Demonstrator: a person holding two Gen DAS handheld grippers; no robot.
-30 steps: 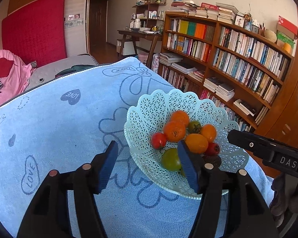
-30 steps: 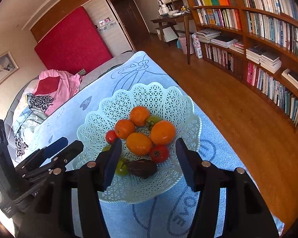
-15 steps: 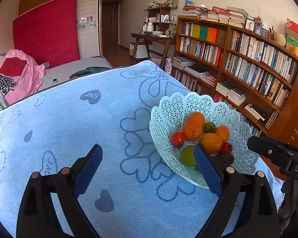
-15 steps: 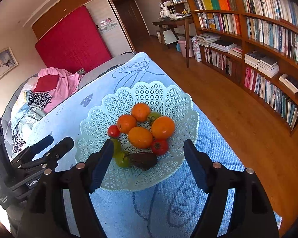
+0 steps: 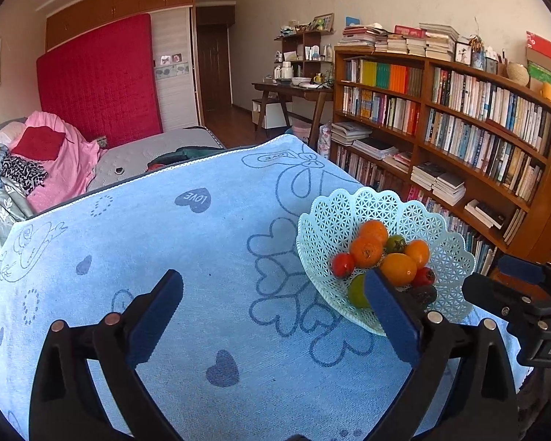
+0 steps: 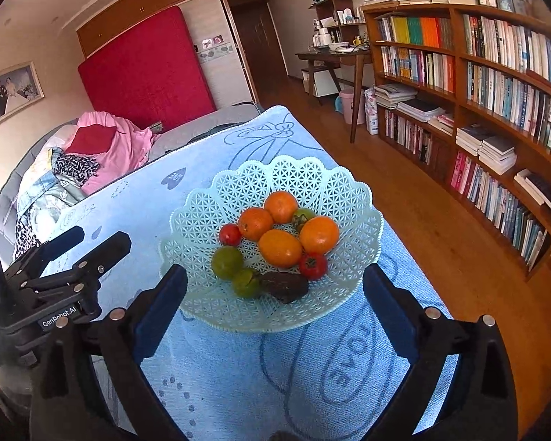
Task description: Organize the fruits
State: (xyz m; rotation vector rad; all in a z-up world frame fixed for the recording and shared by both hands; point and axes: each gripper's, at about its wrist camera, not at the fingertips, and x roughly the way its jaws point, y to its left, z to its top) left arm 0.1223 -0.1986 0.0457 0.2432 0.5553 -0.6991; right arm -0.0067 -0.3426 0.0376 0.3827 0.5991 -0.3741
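A pale green lattice basket [image 6: 275, 180] stands on the blue cloth at the table's right end; it also shows in the left wrist view [image 5: 334, 217]. It holds several oranges [image 6: 280, 247], red tomatoes [image 6: 313, 265], green fruits [image 6: 227, 261] and a dark avocado [image 6: 284, 286]. My right gripper [image 6: 273, 305] is open and empty, just short of the basket's near rim. My left gripper [image 5: 273, 312] is open and empty over bare cloth, left of the basket; its right finger [image 5: 391, 316] overlaps the basket's near side in view.
The blue cloth [image 5: 165, 239] with heart prints covers the table. A bed with clothes [image 5: 47, 158] lies beyond the far edge. A tall bookshelf [image 6: 496, 84] runs along the right across a strip of wooden floor [image 6: 440, 228]. A desk [image 5: 294, 92] stands further back.
Both grippers opened wider and pulled back from the basket. The left gripper swung left over bare cloth. The fruits have not moved.
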